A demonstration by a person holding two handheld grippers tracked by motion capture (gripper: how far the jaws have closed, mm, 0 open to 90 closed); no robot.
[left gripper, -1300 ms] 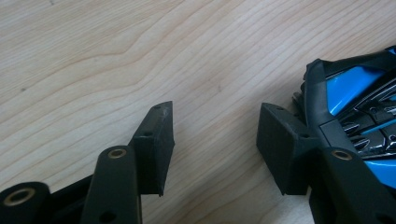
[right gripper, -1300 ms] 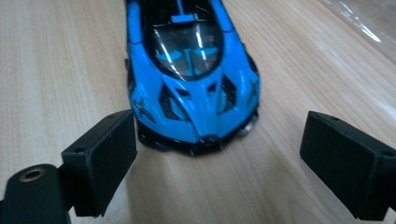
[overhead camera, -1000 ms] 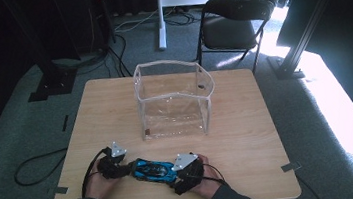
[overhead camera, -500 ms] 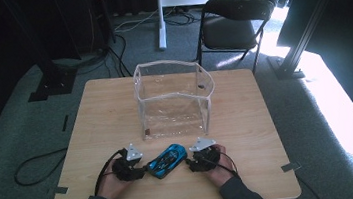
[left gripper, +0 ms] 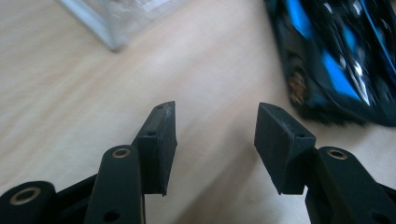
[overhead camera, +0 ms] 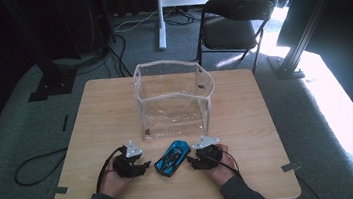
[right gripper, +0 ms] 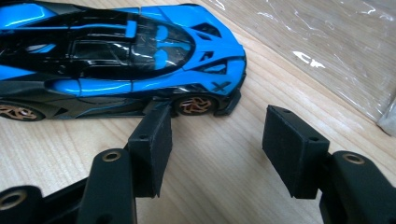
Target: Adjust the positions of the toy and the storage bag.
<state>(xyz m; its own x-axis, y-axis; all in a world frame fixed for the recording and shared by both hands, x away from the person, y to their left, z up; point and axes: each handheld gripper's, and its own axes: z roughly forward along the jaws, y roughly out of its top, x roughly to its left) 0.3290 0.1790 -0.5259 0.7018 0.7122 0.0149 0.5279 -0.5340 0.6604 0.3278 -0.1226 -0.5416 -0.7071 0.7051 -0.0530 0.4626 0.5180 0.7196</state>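
High view: I see the toy car (overhead camera: 172,158) on the table (overhead camera: 247,121), between my left gripper (overhead camera: 145,166) and right gripper (overhead camera: 191,164), near the clear box (overhead camera: 174,99). The gripper views add the jaw detail: left jaws parted over bare wood, right jaws just closing yet still apart, empty, one pad (right gripper: 154,135) at the car's front wheel.

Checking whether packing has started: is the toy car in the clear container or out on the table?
Out. The toy car sits on the table in front of the clear container.

Clear box (overhead camera: 174,97) blocks table (overhead camera: 247,121) centre; sides free.
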